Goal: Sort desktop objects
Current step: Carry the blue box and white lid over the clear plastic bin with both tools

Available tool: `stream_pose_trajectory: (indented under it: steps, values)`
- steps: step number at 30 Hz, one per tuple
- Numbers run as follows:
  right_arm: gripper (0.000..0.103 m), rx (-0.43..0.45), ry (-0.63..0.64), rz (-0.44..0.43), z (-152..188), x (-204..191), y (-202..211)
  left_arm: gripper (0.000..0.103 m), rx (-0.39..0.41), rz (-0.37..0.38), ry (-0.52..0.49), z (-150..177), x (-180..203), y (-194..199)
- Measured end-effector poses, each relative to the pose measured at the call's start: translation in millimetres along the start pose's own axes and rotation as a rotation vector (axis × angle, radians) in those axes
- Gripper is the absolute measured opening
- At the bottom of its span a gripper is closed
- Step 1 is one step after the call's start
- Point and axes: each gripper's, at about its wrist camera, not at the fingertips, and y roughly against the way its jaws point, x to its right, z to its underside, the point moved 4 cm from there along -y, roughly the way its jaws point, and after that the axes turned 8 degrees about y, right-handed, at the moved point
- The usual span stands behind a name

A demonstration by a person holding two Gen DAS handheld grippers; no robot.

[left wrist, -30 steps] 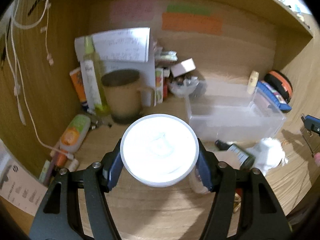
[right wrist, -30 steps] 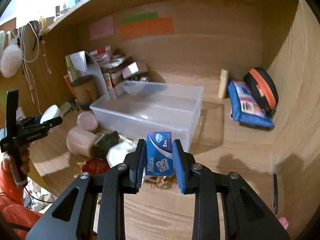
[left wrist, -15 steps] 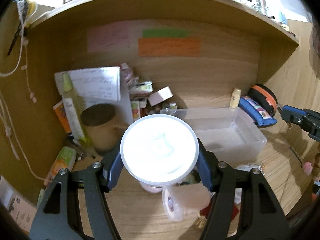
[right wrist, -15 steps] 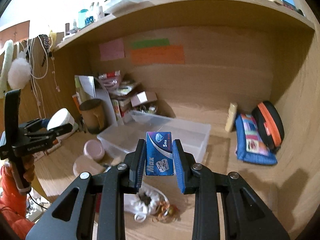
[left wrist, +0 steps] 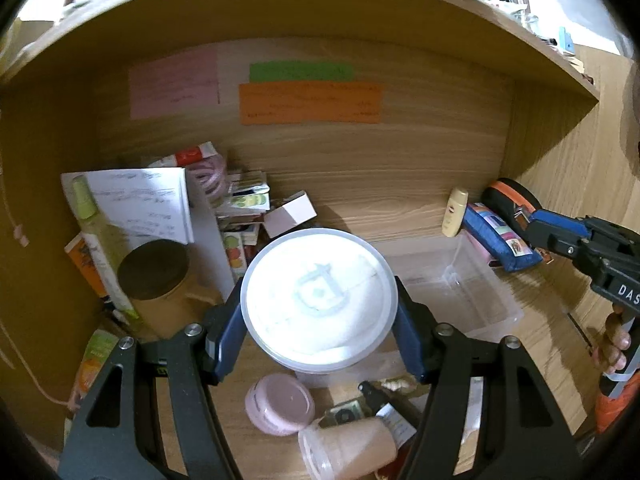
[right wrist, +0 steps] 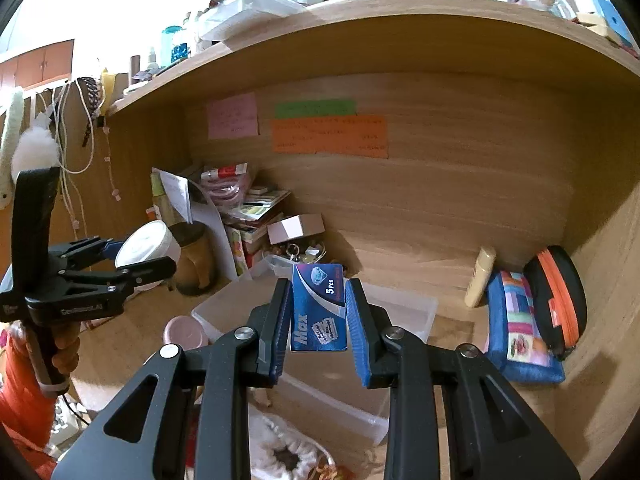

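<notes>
My left gripper (left wrist: 318, 336) is shut on a round white tub (left wrist: 318, 296) with a pale lid, held up in the air above the desk; the same tub (right wrist: 146, 246) and left gripper (right wrist: 136, 258) show at the left of the right wrist view. My right gripper (right wrist: 318, 320) is shut on a small blue box (right wrist: 318, 306) marked "Max 5 pcs", held upright above the clear plastic bin (right wrist: 404, 312). The bin (left wrist: 472, 296) lies behind the tub in the left wrist view, and the right gripper (left wrist: 524, 216) reaches in from the right edge.
On the desk lie a pink jar (left wrist: 280, 404), a tipped beige cup (left wrist: 348, 446), a brown mug (left wrist: 158, 280), papers and boxes at the back left, a blue pouch (right wrist: 520, 328), an orange-black case (right wrist: 556, 304) and a white scrunchie (right wrist: 286, 452). A shelf overhangs the alcove.
Both grippers rose and drew back from the desk with their loads still held. The bin and clutter now sit lower and farther off in both views.
</notes>
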Motion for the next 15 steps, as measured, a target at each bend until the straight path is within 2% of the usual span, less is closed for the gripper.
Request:
stream_pose_trajectory:
  steps: [6,15]
  values:
    - [0.025,-0.027,0.009,0.007,-6,8,-19,0.065,-0.057,0.038,0.000,-10,5,-23]
    - [0.025,-0.096,0.029,0.025,-5,21,-47,0.065,-0.153,0.043,-0.021,-9,15,-65]
